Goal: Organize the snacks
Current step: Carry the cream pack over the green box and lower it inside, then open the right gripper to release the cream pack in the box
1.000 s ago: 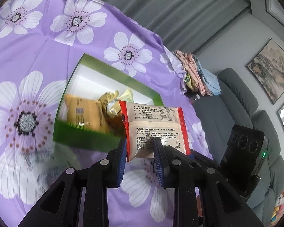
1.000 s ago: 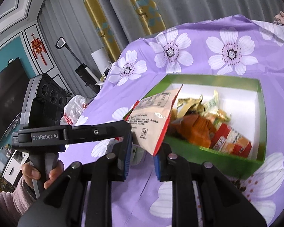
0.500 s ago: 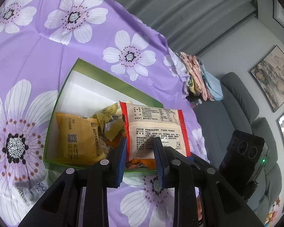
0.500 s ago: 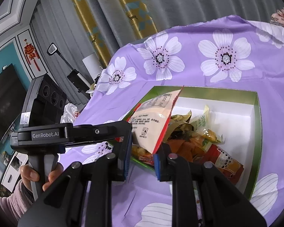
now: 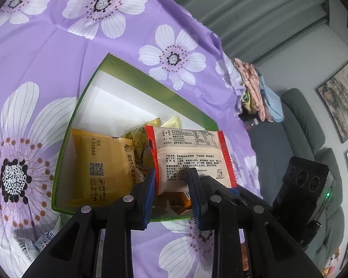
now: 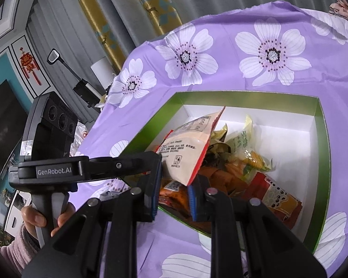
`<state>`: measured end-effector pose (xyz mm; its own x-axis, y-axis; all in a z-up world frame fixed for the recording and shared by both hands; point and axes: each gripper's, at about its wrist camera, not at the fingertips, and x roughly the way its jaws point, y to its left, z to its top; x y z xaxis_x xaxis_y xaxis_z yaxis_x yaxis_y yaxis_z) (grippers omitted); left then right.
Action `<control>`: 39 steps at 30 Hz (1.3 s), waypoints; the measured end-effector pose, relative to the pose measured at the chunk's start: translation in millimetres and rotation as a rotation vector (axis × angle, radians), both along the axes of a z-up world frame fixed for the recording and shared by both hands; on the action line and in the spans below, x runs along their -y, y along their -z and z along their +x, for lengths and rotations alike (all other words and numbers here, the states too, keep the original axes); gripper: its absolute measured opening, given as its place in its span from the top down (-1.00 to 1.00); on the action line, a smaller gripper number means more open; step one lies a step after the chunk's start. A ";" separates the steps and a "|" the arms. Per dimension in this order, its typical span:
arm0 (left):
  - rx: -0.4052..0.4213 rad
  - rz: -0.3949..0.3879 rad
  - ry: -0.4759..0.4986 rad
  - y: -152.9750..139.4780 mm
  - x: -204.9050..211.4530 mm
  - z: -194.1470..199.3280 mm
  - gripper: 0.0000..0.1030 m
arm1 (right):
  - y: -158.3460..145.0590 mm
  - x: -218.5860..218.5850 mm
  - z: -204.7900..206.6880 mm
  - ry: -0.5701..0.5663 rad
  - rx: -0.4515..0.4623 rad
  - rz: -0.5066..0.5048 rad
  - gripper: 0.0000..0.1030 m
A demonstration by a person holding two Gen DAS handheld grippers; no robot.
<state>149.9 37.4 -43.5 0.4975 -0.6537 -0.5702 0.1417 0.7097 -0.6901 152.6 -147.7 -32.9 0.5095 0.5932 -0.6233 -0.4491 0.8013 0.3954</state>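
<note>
Glossy red-edged snack packet (image 5: 188, 155) clamped in left jaws, right jaws together (empty), rectangular green cardboard box (image 5: 136, 76) beneath

You have a pale snack packet (image 5: 189, 153) with red crimped edges and black print, upright and pinched at its lower end, above the near end of the green box (image 5: 136, 74). The box is white inside and lies open on the cloth. An orange packet (image 5: 99, 166) lies flat in it beside yellow wrappers (image 6: 246, 143), perhaps sweets.
</note>
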 end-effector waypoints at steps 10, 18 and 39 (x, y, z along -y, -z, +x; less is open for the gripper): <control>0.003 0.088 0.001 -4.9 10.1 4.2 0.47 | 1.1 -0.4 3.4 0.008 -0.003 -0.015 0.57; -0.012 0.106 -0.001 -4.9 13.3 7.7 0.47 | 3.2 1.8 4.6 0.020 -0.007 -0.027 0.53; 0.024 0.193 -0.066 -24.0 10.6 -1.9 0.15 | -6.3 23.8 -5.4 0.117 0.007 -0.056 -0.11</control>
<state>148.0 26.7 -19.4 0.5501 -0.4993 -0.6693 0.1052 0.8366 -0.5376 147.2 -171.5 -26.6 0.5780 0.4938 -0.6497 -0.3538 0.8691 0.3458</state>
